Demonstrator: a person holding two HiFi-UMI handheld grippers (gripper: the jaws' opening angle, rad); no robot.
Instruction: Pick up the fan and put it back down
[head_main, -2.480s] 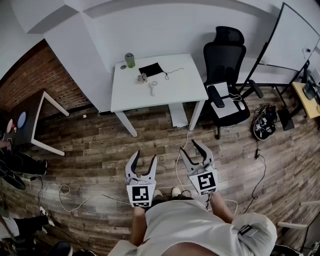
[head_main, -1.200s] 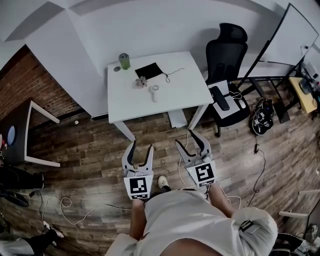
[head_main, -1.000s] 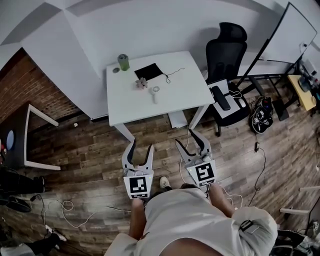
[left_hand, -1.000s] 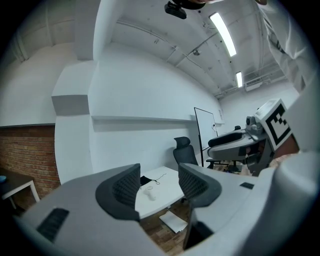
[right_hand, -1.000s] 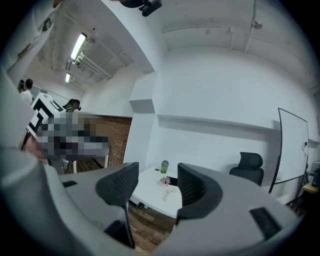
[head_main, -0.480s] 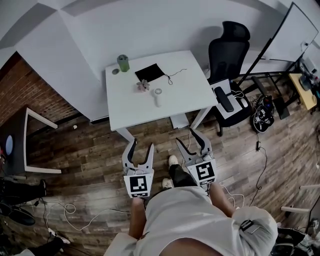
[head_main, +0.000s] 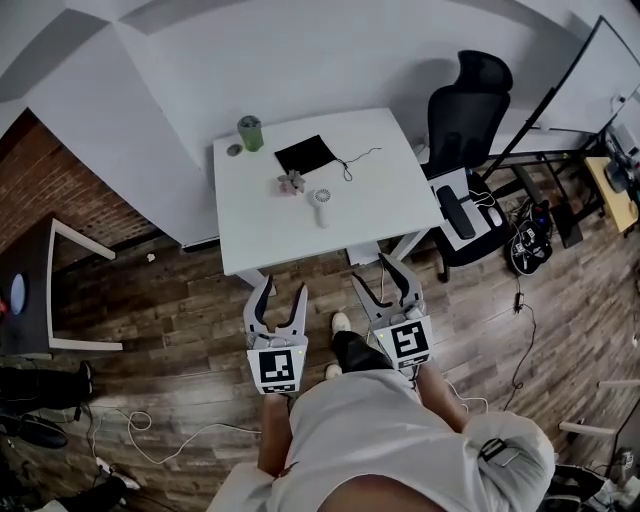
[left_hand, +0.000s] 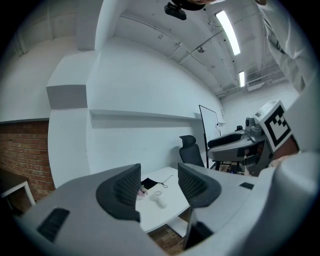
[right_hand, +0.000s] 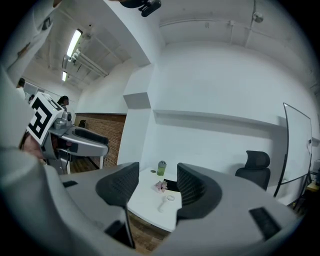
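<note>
While the white fan (head_main: 321, 203) lies on the table (head_main: 375, 205), left gripper (head_main: 281, 290) and right gripper (head_main: 371, 269) short of its edge, both jaws apart, empty.

Bright, even indoor light comes from ceiling strip lights (left_hand: 227, 30), which glare white in the left gripper view. Another strip (right_hand: 75, 42) glows at the upper left of the right gripper view. Shadows are soft. The white table (head_main: 300, 225) looks nearly washed out, so the pale fan (head_main: 321, 202) barely stands out. Fisheye distortion bends the walls. Both gripper views have black rounded corners and blurred near foregrounds.
</note>
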